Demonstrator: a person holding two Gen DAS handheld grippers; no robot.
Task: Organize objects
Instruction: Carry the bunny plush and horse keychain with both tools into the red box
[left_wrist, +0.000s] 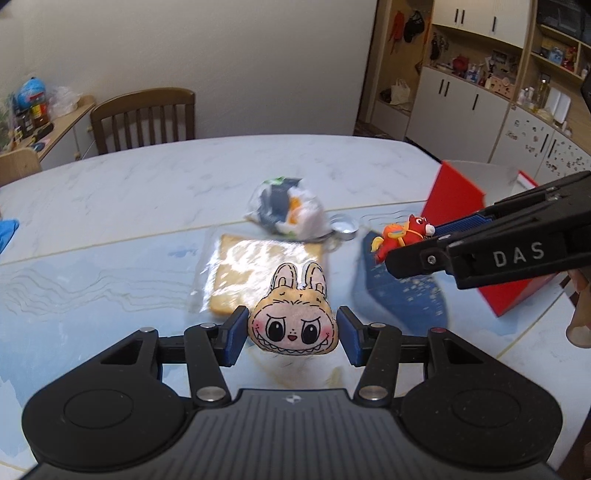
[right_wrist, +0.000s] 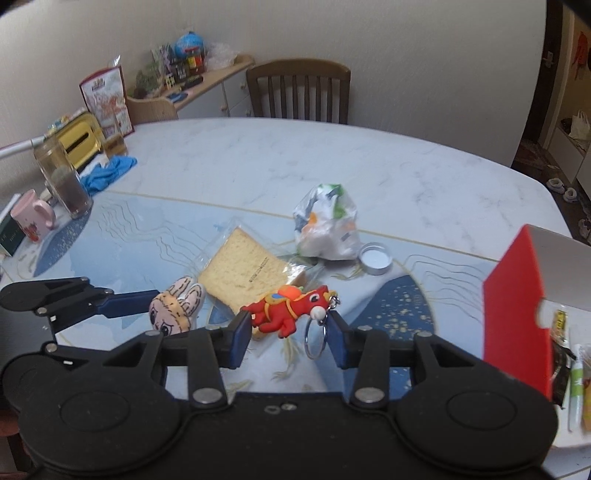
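Along the far left edge of my counter (right_wrist: 258, 158) stand a pink mug (right_wrist: 31, 218), a dark glass jar (right_wrist: 70, 192) and a crumpled blue cloth (right_wrist: 107, 171), crowded close together; the marble behind them lies open right up to the wooden chair (right_wrist: 299, 92) at the far edge.

My left tool (left_wrist: 291, 334) is clenched on the bunny-face plush (left_wrist: 293, 326), one blue pad at each cheek, and the plush hangs clear above the counter. Just behind it lies the wrapped slice of bread (right_wrist: 247, 275), flat in its clear wrapper, and beyond that a crumpled plastic bag (right_wrist: 327, 225) with a small round metal lid (right_wrist: 376, 258) lying just to its right. Between bread and bag there is little free surface.

My right tool (right_wrist: 290, 330) grips the red horse keychain (right_wrist: 288, 308) lengthwise, tail at one pad and muzzle at the other, its key ring (right_wrist: 316, 341) dangling below in the gap. The horse is also off the counter, above the near corner of the bread.

At the right stands the red box (right_wrist: 513, 325), open, its near wall upright and close beside my right tool. Packets (right_wrist: 561, 350) show inside it. Past the box, the counter's rounded right edge falls away to the floor.
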